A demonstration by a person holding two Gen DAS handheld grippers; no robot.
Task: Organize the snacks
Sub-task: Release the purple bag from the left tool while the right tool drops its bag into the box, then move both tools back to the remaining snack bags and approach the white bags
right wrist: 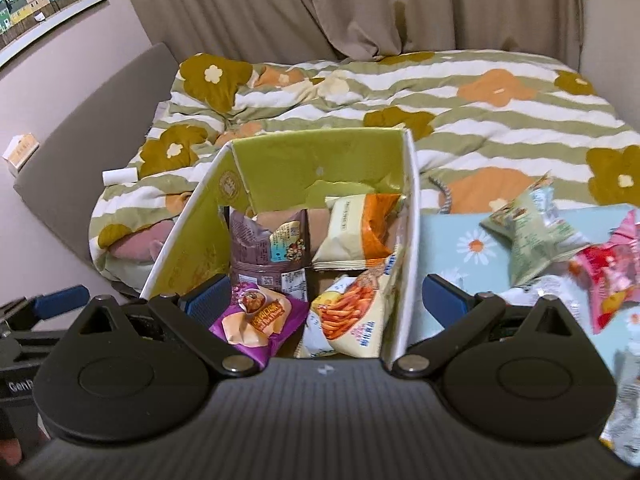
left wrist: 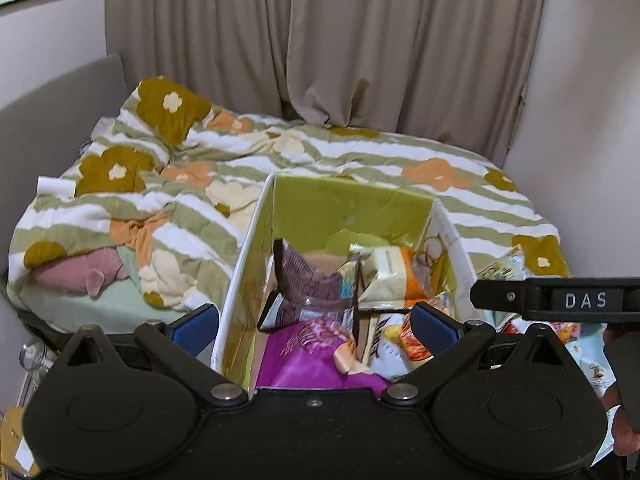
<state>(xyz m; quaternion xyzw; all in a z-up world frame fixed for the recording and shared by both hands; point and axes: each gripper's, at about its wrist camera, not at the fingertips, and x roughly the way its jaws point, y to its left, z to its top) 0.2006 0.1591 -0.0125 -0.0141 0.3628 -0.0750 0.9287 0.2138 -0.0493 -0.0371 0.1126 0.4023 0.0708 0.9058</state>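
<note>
Both tools are spread wide and empty: the left tool (left wrist: 316,326) and the right tool (right wrist: 326,300) face the green box (right wrist: 320,156). Loose packets such as the green packet (right wrist: 532,232) lie at the right of the right-wrist frame, nearer the right tool.

Beige floor-length curtains (left wrist: 400,40) hang behind a bed covered by a rumpled green-and-white striped floral duvet (right wrist: 480,112), with a grey padded headboard (right wrist: 100,120) against a pale wall bearing a framed picture of coloured houses (right wrist: 44,0).
</note>
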